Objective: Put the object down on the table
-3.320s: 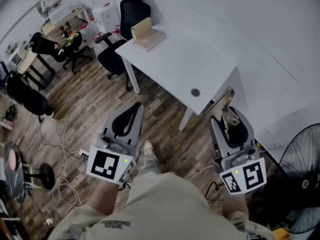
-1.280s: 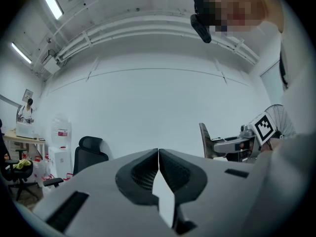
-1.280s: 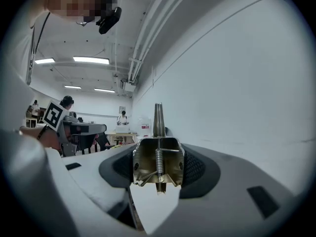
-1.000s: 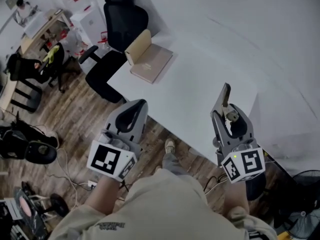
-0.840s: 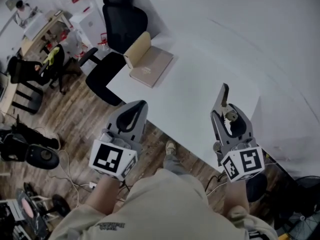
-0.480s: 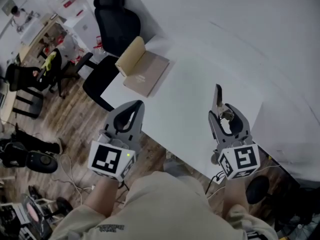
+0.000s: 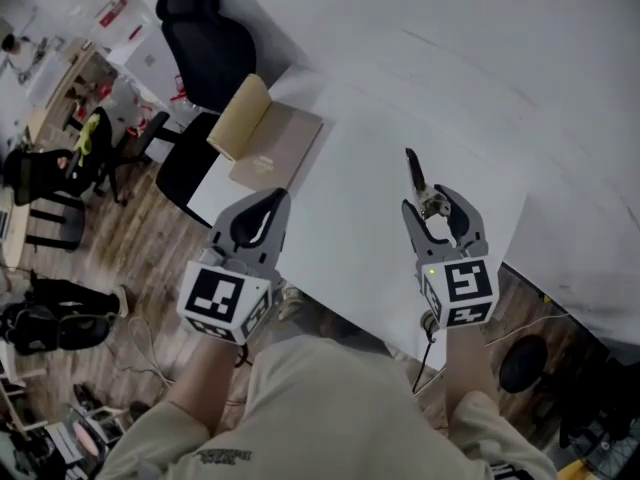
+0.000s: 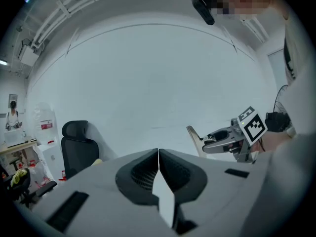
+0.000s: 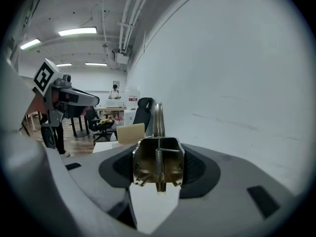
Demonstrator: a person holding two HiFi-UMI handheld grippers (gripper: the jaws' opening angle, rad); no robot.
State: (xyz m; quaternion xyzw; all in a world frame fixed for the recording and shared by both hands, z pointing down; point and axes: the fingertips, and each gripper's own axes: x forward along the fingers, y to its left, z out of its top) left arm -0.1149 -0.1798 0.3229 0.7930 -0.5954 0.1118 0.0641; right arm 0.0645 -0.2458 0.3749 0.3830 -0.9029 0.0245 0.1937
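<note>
A brass-coloured metal spring clip sits between the jaws of my right gripper, which is shut on its body. The clip's long flat handle sticks out ahead. This gripper hovers above the near part of the white table. My left gripper is shut with nothing in it, over the table's near left edge. In the left gripper view the right gripper and the clip appear at the right.
An open tan box or book lies on the table's far left corner. A black office chair stands behind it. More chairs and desks fill the left. A white wall runs along the table's right side.
The person has stepped up to the table. Both grippers have moved forward from over the floor to above the table's near edge, the right one still carrying the clip.
</note>
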